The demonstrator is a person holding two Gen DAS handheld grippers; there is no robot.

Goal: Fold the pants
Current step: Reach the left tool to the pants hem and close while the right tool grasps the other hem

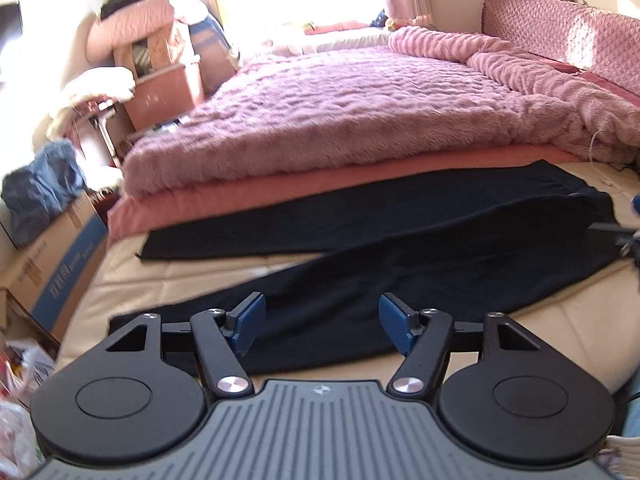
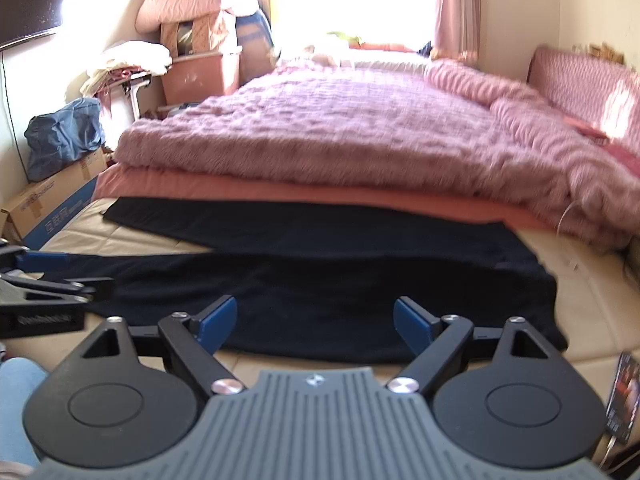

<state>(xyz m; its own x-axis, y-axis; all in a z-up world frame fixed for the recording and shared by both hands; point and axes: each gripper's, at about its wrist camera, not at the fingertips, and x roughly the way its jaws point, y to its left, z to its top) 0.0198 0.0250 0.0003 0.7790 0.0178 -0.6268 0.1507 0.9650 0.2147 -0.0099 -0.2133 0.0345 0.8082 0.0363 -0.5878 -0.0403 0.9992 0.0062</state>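
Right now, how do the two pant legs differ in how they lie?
The far pant leg lies flat and straight along the pink blanket; the near pant leg angles away from it, so cream mattress shows between them. The left gripper hangs open over the near leg; nothing is over the far leg. Both are black, unfolded and joined at the waist on the right.

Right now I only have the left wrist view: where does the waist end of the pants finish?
Observer: The black pants end at a straight edge on the right, lying flat on the cream mattress.
Operator: Is the right gripper holding that end?
Observer: No. The right gripper is open, its fingers over the near edge of the fabric.
Operator: Anything beside it on the right?
Observer: A dark printed booklet or case sits at the mattress edge; I can't tell which.
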